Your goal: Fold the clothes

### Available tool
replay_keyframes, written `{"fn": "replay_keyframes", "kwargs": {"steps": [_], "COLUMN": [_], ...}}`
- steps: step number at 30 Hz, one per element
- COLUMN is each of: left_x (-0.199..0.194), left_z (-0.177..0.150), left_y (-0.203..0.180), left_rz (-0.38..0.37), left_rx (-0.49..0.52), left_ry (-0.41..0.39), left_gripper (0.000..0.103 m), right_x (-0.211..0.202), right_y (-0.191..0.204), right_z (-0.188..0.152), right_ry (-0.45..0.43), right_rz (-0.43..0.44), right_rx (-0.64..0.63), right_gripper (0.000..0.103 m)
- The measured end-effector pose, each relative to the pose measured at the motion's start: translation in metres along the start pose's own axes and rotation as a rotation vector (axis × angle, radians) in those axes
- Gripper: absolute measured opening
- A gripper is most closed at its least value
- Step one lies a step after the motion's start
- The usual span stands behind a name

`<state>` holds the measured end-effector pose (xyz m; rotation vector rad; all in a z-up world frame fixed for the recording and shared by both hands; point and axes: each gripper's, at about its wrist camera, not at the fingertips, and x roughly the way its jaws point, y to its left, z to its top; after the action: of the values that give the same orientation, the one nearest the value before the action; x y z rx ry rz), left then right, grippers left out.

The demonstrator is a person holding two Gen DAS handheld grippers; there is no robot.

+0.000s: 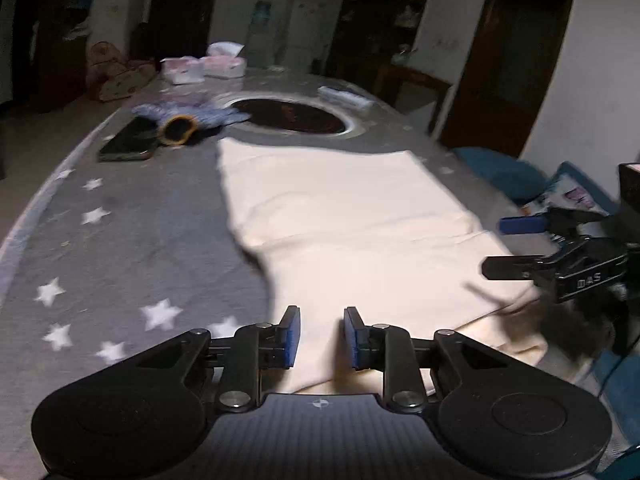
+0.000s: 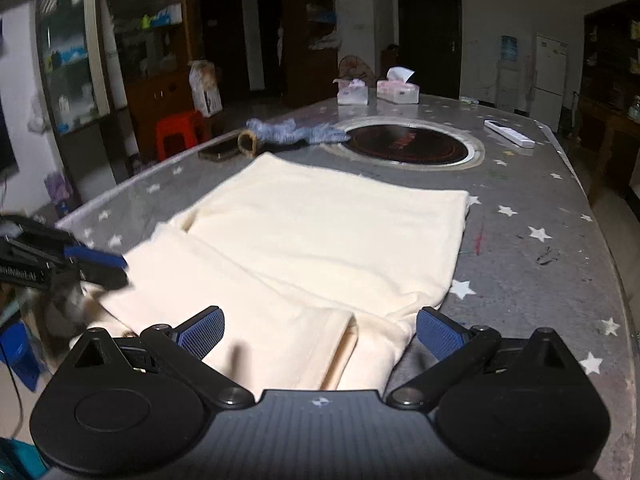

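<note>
A cream garment [image 1: 352, 232] lies partly folded on the grey star-patterned table [image 1: 132, 248]; it also shows in the right wrist view [image 2: 320, 240]. My left gripper [image 1: 322, 338] is open, its blue pads either side of the garment's near edge, nothing held. It appears at the left of the right wrist view [image 2: 106, 268]. My right gripper [image 2: 320, 332] is wide open over the garment's near folded corner, holding nothing. It shows at the right of the left wrist view [image 1: 504, 246], by the garment's right edge.
A round dark hotplate [image 2: 408, 146] is set into the table's middle. A blue cloth [image 2: 292, 132], a tape roll [image 1: 176, 130] and a phone [image 1: 130, 140] lie beyond the garment. Tissue packs [image 2: 376, 90] and a white remote [image 2: 510, 133] sit further back. A red stool [image 2: 180, 130] stands beside the table.
</note>
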<state>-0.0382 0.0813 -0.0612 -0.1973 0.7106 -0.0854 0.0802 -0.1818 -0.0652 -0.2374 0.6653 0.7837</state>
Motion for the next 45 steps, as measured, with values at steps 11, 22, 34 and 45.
{"fn": "replay_keyframes", "kwargs": {"steps": [11,22,34,45], "left_x": [0.011,0.046,0.036,0.027], "left_z": [0.036,0.035,0.038,0.026], "left_y": [-0.012,-0.021,-0.024,-0.031], "left_rz": [-0.076,-0.034,-0.007,0.013], "left_rx": [0.045,0.125,0.126,0.226], "left_ry": [-0.056,-0.013,-0.035,-0.03], "left_gripper": [0.024,0.023,0.021,0.023], "right_x": [0.0,-0.002,0.001,0.008], "right_y": [-0.01,-0.028,-0.035,0.003], "right_z": [0.005,0.004,0.006,0.001], "right_ry": [0.007,0.03,-0.005,0.04], "right_rz": [-0.077,-0.154,-0.227,-0.16], "right_rx": [-0.001,-0.013,-0.04,-0.206], "right_gripper": [0.103,0.103,0.103,0.103]}}
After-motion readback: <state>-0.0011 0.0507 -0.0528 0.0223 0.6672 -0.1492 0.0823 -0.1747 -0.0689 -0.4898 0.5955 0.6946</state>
